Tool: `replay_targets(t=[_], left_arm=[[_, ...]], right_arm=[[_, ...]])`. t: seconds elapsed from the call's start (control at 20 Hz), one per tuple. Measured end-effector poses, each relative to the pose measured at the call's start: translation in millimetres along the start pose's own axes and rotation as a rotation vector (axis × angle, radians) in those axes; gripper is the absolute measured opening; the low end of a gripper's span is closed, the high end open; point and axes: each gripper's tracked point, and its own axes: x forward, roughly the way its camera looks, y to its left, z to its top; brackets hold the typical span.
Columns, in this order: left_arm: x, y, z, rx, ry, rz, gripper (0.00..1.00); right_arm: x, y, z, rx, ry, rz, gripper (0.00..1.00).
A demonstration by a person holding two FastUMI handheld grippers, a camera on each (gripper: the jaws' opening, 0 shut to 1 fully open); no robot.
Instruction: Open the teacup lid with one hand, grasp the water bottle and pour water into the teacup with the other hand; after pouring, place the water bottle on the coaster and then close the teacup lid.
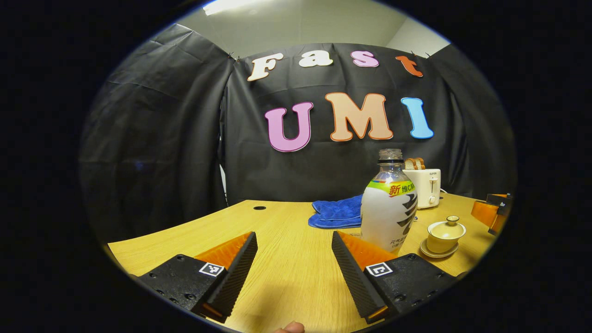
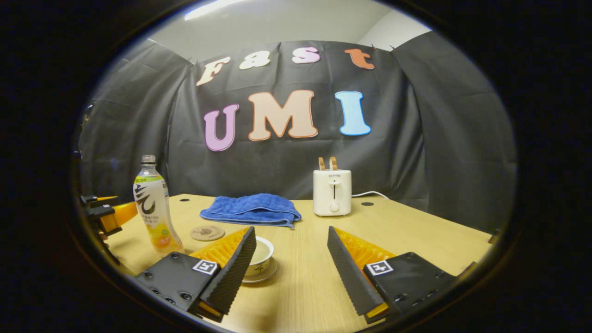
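Round lidded teacup beside smooth plastic water bottle, uncapped.

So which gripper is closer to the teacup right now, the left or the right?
Right. The right gripper has the teacup just ahead, beside one of its open fingers. From the left gripper, the teacup sits farther off, beyond the water bottle.

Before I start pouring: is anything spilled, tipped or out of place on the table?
Nothing stands out: water bottle upright, teacup lidded on its saucer, coaster flat, left gripper and right gripper open.
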Motion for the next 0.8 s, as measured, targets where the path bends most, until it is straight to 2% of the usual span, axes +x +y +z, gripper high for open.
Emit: replay_targets(t=[0.65,0.8], left_arm=[[-0.5,-0.2,-1.0,-0.002,0.001,-0.002,0.95],[-0.8,-0.1,-0.5,-0.001,0.0,-0.001,0.95]], right_arm=[[-0.3,0.4,1.0,0.0,0.001,0.003,1.0],[2.5,3.4,-0.4,0.0,0.009,0.032,0.97]])
